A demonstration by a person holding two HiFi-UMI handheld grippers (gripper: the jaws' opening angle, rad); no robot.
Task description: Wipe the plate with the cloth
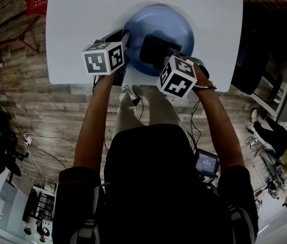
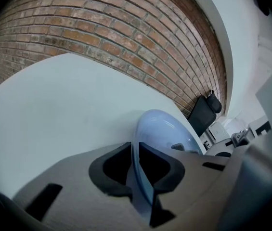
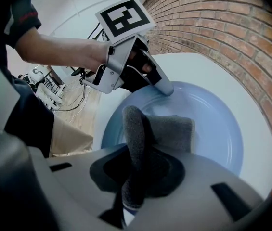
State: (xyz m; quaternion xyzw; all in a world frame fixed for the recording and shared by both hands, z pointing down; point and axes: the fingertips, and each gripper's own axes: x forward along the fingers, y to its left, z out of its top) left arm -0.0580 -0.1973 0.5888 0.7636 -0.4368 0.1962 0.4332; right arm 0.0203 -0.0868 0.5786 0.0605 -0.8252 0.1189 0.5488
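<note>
The blue plate (image 1: 178,27) sits on the white worktop (image 1: 82,24), near its front edge and just ahead of us. Whether it lies fully flat we cannot tell. The dark grey cloth (image 3: 172,131) lies folded on the plate's inner face, about mid-dish, with one end bunched upward.

Our right claw (image 3: 138,172) is pinching that bunched end, and the rest of the cloth trails forward over the glaze. Our left claw (image 2: 136,170) is pressed together on the plate's rim at the left side, steadying it.

We judge the wiping to be under way, with much of the surface yet to cover. To do it well, we should hold the left grip firm so the plate cannot spin or skate. We should press the cloth's flat fold against the glaze, not its pinched ridge. Overlapping arcs from the centre out to the rim would suit. Near the left claw we should ease off, or the cloth may snag there.
</note>
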